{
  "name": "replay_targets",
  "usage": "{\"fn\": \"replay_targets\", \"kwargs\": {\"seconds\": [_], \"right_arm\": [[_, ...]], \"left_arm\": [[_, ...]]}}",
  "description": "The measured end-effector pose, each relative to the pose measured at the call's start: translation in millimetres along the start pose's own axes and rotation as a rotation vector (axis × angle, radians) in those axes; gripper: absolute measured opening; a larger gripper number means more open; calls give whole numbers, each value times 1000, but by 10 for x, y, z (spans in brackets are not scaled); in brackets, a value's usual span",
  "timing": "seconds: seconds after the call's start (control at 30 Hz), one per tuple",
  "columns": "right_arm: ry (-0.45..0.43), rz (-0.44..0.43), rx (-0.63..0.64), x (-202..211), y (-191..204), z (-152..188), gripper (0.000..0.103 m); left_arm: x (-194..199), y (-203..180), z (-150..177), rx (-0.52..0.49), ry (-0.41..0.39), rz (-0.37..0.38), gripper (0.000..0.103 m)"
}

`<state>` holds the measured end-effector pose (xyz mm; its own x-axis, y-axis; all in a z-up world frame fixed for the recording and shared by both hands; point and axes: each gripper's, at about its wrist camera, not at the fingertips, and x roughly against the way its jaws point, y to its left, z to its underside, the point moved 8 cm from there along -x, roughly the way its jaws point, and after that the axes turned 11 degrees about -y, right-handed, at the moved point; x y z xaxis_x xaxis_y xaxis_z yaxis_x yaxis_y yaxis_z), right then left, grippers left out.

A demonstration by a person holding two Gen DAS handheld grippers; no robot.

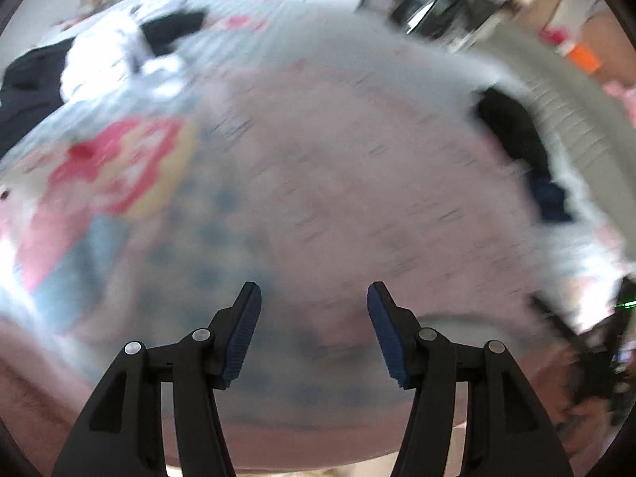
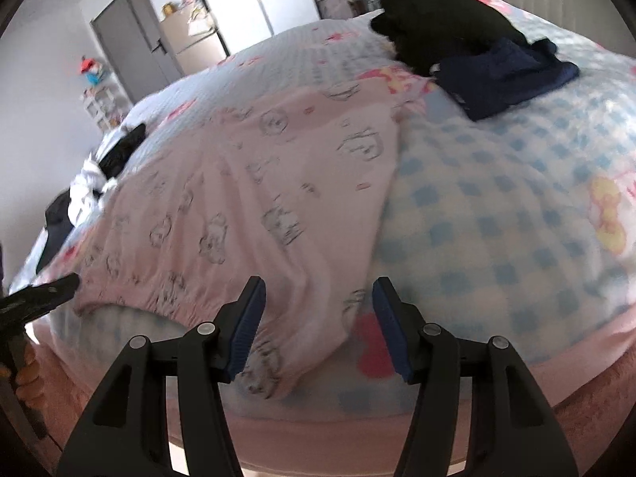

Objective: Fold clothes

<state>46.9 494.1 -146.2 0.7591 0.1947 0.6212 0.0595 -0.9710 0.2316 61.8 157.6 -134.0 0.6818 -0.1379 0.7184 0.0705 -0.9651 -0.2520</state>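
A pink garment [image 2: 254,183] printed with grey cartoon figures lies spread on the bed, its gathered hem toward me. In the blurred left wrist view it [image 1: 357,183] fills the middle. My right gripper [image 2: 319,302] is open and empty, hovering just above the garment's near right corner. My left gripper [image 1: 314,310] is open and empty over the garment's near edge; its tip shows at the left of the right wrist view [image 2: 51,290], beside the hem's left end.
The bed has a blue-checked blanket [image 2: 497,198] with pink trim. Folded navy [image 2: 505,75] and black [image 2: 441,24] clothes lie at the far right. A white and black clothes pile [image 2: 99,171] sits at the far left. A door and a cabinet stand behind.
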Motion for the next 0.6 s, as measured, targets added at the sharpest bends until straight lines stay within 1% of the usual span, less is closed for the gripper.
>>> {"fn": "replay_targets", "kwargs": {"seconds": [0.07, 0.1, 0.13, 0.2, 0.23, 0.27, 0.3, 0.33, 0.4, 0.43, 0.5, 0.53, 0.57, 0.6], "right_arm": [[32, 45, 61, -64, 29, 67, 58], [38, 63, 80, -74, 19, 85, 58], [30, 69, 64, -52, -14, 73, 58], [16, 79, 32, -7, -81, 49, 58], [7, 82, 13, 21, -114, 36, 58], [-8, 80, -10, 61, -140, 22, 58], [-12, 81, -22, 68, -156, 15, 59], [-15, 82, -34, 76, -172, 8, 59], [-23, 83, -58, 90, -205, -6, 60], [-21, 82, -68, 86, -217, -7, 63], [13, 83, -52, 17, -210, 40, 64], [18, 91, -29, 11, -199, 60, 64], [21, 99, -7, 9, -189, 74, 64], [17, 106, 8, 21, -185, 72, 64]], "left_arm": [[-53, 63, 68, -22, 24, -37, 59], [-42, 99, 54, -34, 17, -75, 60], [-15, 138, 21, -47, 4, -120, 60], [49, 248, -55, -27, -37, -195, 58], [77, 281, -85, 16, -55, -173, 58], [85, 298, -91, 75, -58, -118, 58], [46, 278, -68, 135, -38, -42, 58], [4, 242, -31, 149, -22, -11, 58], [-75, 169, 48, 142, 0, 14, 58], [-113, 132, 88, 139, 12, 26, 58], [-125, 73, 98, 131, 6, 36, 58], [-125, 44, 97, 128, 1, 40, 56], [-148, 54, 64, 132, -7, 45, 52], [-147, 79, 32, 132, -22, 31, 47]]}}
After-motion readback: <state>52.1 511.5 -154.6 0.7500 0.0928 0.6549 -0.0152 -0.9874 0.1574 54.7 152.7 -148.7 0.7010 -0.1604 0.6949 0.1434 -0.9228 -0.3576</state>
